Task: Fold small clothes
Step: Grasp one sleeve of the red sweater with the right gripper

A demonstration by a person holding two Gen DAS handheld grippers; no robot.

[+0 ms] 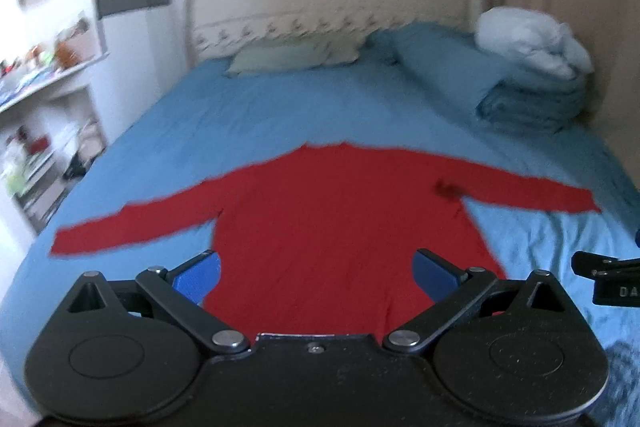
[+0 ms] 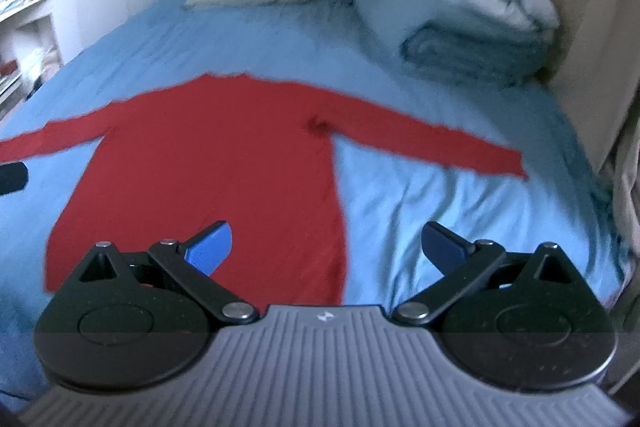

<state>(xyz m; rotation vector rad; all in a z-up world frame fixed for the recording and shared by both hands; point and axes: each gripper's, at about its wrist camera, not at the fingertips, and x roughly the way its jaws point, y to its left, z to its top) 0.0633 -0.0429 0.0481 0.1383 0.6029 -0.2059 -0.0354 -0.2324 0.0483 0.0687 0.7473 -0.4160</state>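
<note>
A red long-sleeved top (image 1: 320, 219) lies flat on the blue bed sheet (image 1: 280, 107), both sleeves spread out sideways, neck toward the headboard. My left gripper (image 1: 316, 277) is open and empty, held above the top's lower hem. My right gripper (image 2: 326, 247) is open and empty, above the top's lower right edge; the top also shows in the right wrist view (image 2: 216, 167). Part of the right gripper shows at the right edge of the left wrist view (image 1: 608, 281). A small dark mark (image 1: 450, 189) sits near the right armpit.
A green pillow (image 1: 292, 57) and a blue pillow (image 1: 448, 71) lie at the headboard. A folded blue blanket with a white bundle (image 1: 532, 43) on top sits at the far right. Shelves (image 1: 44, 131) stand left of the bed; a wooden wall panel (image 2: 592, 27) stands on the right.
</note>
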